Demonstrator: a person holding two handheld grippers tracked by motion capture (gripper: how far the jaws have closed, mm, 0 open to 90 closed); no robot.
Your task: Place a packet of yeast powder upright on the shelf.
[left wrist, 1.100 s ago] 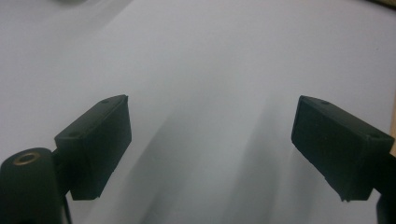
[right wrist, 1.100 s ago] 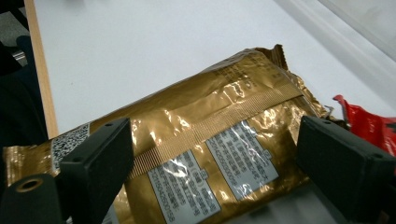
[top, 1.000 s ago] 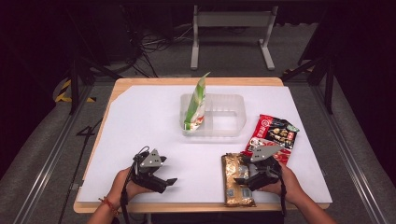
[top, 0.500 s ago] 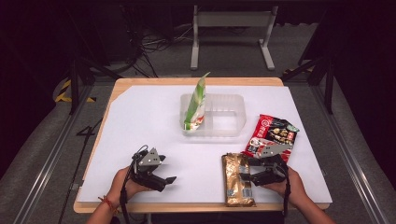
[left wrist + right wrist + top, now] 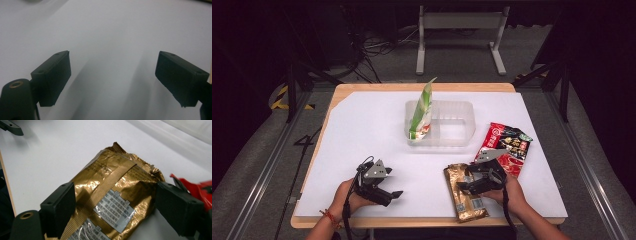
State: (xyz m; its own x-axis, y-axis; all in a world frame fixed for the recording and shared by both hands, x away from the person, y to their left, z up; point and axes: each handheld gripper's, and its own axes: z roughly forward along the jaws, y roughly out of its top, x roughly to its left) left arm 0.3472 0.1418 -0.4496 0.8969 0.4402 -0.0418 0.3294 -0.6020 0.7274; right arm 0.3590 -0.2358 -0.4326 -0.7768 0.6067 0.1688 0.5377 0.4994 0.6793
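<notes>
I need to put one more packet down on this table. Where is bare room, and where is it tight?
Free: the white table sheet left of the clear plastic tray, beyond the left gripper. Crowded: the near right, where the gold foil packet lies between the open right gripper jaws beside the red snack packet.

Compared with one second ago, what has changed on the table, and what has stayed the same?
The right gripper shifted a little over the gold packet. Its jaws narrowed briefly and have just been opening again; they stand on either side of the packet without pressing it, so nothing was taken or released. The left gripper, the red packet, the green pouch and the clear tray stayed as they were.
</notes>
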